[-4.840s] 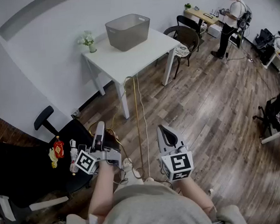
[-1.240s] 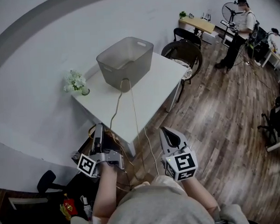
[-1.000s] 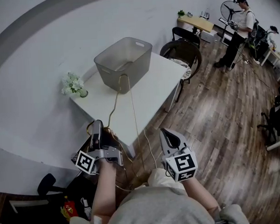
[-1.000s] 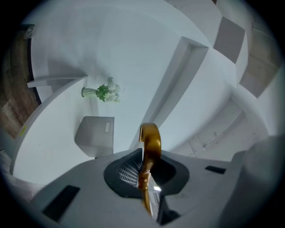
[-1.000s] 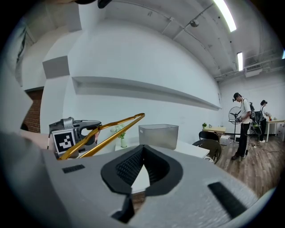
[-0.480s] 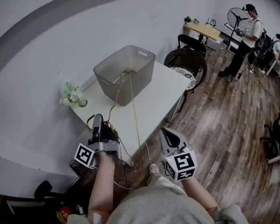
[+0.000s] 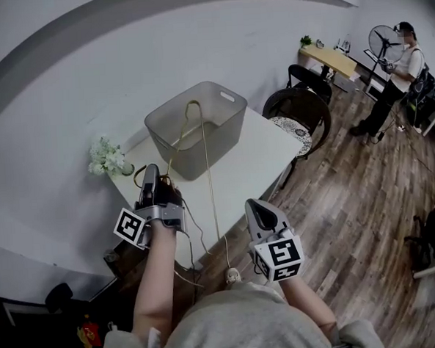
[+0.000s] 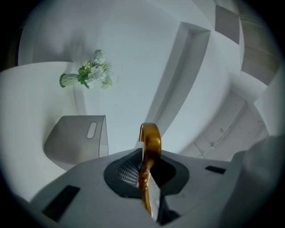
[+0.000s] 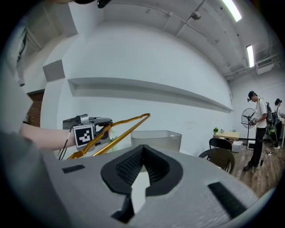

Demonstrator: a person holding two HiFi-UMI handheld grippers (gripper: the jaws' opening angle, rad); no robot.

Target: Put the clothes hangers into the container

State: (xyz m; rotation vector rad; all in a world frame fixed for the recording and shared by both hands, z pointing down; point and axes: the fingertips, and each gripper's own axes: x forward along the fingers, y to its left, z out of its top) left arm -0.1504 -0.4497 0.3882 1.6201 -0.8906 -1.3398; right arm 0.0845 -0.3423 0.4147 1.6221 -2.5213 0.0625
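Between the jaws of the left hand-held gripper (image 7: 150, 174) sits the hook of a gold metal clothes hanger (image 7: 204, 159), and the jaws are clamped on it. The left gripper view shows one curved gold hook rising out of the black pads. Whether more than one hanger is stacked in that grip cannot be told. From the hook the thin gold frame runs forward and away from the hand-held gripper. In the right gripper view its far corner stands above the rim of the container (image 7: 226, 132), not down inside it.

That one grey, open-topped container stands straight ahead of the left hand-held gripper on the single white counter (image 7: 264, 148), and it looks empty. Just to the left of this hand-held gripper is one small vase of white flowers (image 7: 106, 158), also on the counter.

To the right and nearer the body, the right hand-held gripper (image 7: 260, 212) has its jaws together with nothing between them. It is well apart from the hanger and hangs over the wooden floor (image 7: 351, 198) beside the counter's edge.

Beyond the counter's far right corner stand two dark chairs (image 7: 299, 109). Further off there is one wooden desk (image 7: 328, 56), one standing fan (image 7: 380, 42) and a person (image 7: 404, 73) on their feet.
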